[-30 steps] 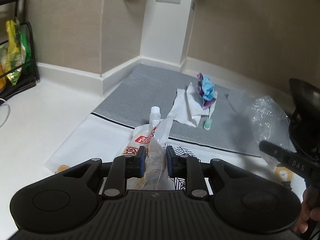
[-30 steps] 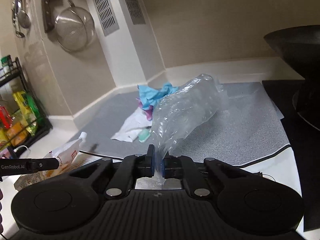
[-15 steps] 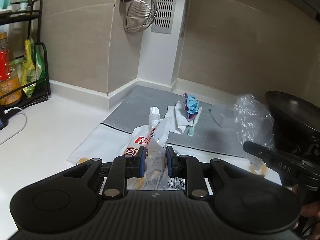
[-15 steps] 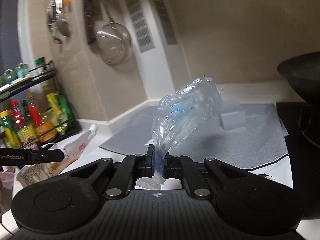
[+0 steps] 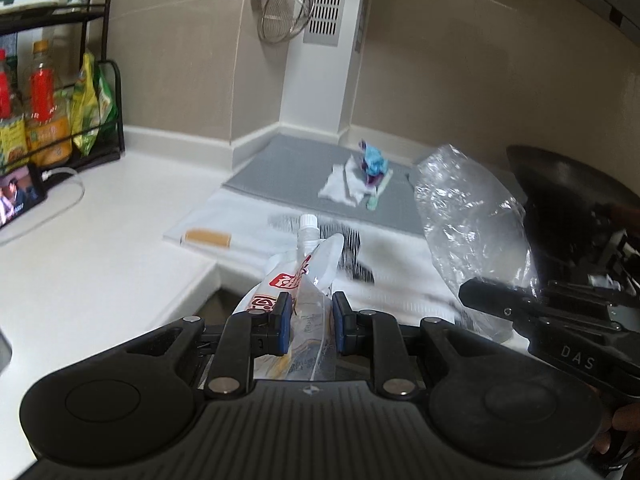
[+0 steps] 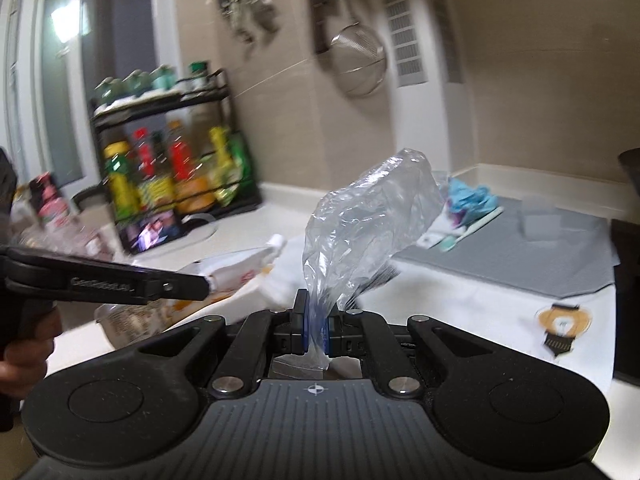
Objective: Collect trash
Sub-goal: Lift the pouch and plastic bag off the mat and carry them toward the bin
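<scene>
Left wrist view. The left gripper (image 5: 307, 326) fills the lower frame, its jaws clenched on a pouch (image 5: 298, 280), a white spouted sachet with red print. The grasp falls on the pouch's lower body, so the capped spout stands free above; the long axis runs up the frame away from the camera, cap leaning slightly right. At right centre a clear bag (image 5: 464, 216) rises from the right gripper (image 5: 486, 300), seen side-on. More trash lies on the grey mat (image 5: 288, 168) at centre: a tissue (image 5: 340, 184), a blue wad (image 5: 374, 162) on it and a toothbrush (image 5: 378, 194) beside it. A cigarette butt (image 5: 206, 237) lies on the white worktop (image 5: 100, 248), left of centre. Both held items hang clear of the worktop, probably being carried to a bin that is not in view.

Right wrist view. The right gripper (image 6: 316, 330), bottom centre, has its jaws shut tight on the gathered neck of the bag (image 6: 368, 224). Pinching the neck keeps the thin film bunched; the bag's long axis slants up and to the right, its closed end uppermost. At left the left gripper (image 6: 200, 286) enters level, the pouch (image 6: 244, 266) pointing right, spout toward centre frame. The wad (image 6: 470, 196) and toothbrush (image 6: 466, 234) remain on the mat (image 6: 540, 256) at right, not yet collected.
</scene>
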